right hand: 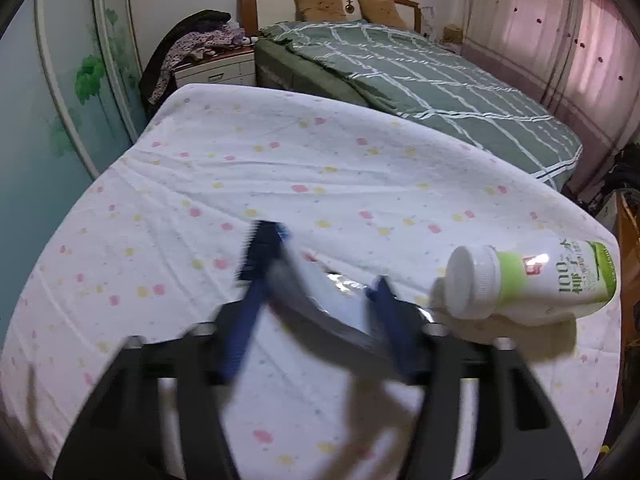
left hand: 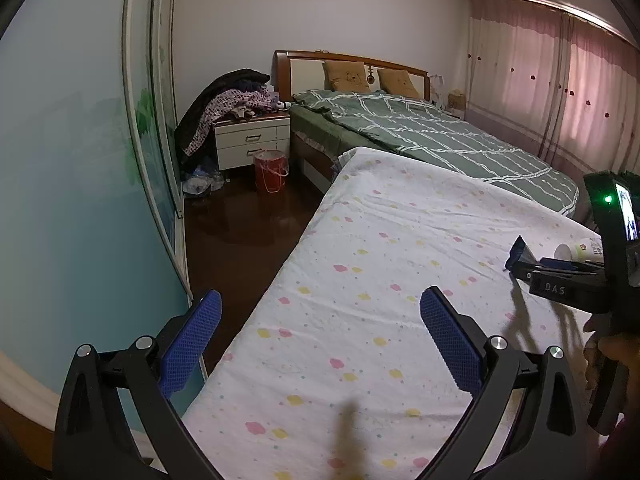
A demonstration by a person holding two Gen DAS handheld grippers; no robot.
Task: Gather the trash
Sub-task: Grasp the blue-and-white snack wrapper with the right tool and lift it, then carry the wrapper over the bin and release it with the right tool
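Note:
A blue and silver snack wrapper (right hand: 308, 300) sits between the blue fingers of my right gripper (right hand: 320, 280), which is shut on it just above the white spotted mattress (right hand: 280, 168); this view is blurred. In the left wrist view the right gripper (left hand: 528, 266) shows at the right edge with the wrapper (left hand: 520, 250) sticking out past its tips. A white bottle with a green label (right hand: 532, 280) lies on its side right of that gripper; the bottle (left hand: 580, 250) shows behind it in the left wrist view. My left gripper (left hand: 320, 296) hangs open over the mattress's near end, holding nothing.
A red bin with a plastic liner (left hand: 272, 170) stands on the dark floor by a white nightstand (left hand: 252, 140) piled with clothes. A bed with a green checked cover (left hand: 440, 136) lies beyond the mattress. A glass wardrobe door (left hand: 80, 160) runs along the left; pink curtains (left hand: 560, 80) hang right.

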